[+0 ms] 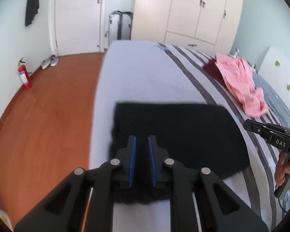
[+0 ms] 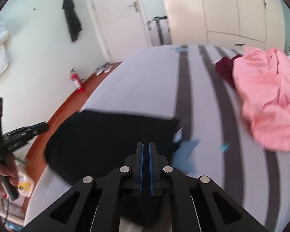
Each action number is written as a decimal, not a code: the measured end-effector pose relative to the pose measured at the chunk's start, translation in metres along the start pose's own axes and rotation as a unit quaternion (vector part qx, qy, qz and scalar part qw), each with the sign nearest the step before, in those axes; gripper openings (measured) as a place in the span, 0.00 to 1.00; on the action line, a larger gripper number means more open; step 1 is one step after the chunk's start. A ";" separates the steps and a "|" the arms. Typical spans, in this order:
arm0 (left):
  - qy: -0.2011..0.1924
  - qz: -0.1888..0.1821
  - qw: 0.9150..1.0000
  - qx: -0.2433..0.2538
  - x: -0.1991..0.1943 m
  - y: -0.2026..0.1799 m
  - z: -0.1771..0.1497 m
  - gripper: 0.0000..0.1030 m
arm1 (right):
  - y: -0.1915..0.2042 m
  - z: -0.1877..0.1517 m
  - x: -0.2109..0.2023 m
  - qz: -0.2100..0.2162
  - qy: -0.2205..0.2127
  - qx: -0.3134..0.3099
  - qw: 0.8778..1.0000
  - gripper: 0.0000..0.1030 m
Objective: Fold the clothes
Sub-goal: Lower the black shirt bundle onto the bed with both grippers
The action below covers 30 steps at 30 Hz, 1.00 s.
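My left gripper (image 1: 142, 142) tilts downward, its blue-padded jaws narrowly parted. My right gripper (image 2: 146, 148) tilts down likewise, jaws almost together. Both views are blurred. A bare hand (image 1: 284, 169) wraps each gripper's handle, seen at the frame edges, the two side by side.

On the bed (image 1: 137, 73) before you, the folded garment (image 1: 179, 133) lies near your edge. The loose clothes pile (image 2: 264, 96) lies right of it and farther back; the wardrobe (image 1: 187, 9) stands behind the bed.
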<state>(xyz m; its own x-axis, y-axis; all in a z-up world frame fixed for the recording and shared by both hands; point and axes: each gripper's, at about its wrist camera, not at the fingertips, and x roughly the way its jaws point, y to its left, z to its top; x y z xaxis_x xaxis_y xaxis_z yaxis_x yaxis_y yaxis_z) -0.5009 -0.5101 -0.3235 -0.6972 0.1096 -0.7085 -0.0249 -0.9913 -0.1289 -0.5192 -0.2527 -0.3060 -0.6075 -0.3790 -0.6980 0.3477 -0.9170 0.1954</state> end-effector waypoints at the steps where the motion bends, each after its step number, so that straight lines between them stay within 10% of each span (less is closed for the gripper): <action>1: 0.005 0.004 1.000 -0.005 0.004 0.000 -0.006 0.11 | 0.005 -0.006 0.002 0.001 0.006 -0.002 1.000 0.05; 17: 0.030 0.019 0.998 -0.048 0.011 0.030 -0.036 0.07 | -0.029 -0.045 0.029 -0.023 0.053 0.022 0.998 0.00; 30: 0.025 0.038 0.998 -0.033 0.061 0.017 0.027 0.07 | -0.026 0.020 0.057 -0.042 0.028 0.036 0.998 0.02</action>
<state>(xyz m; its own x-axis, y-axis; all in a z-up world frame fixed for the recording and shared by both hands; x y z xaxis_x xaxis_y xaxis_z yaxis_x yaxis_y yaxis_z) -0.5635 -0.5218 -0.3498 -0.6585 0.0402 -0.7515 0.0739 -0.9903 -0.1178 -0.5768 -0.2528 -0.3374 -0.5911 -0.2939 -0.7511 0.2439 -0.9528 0.1809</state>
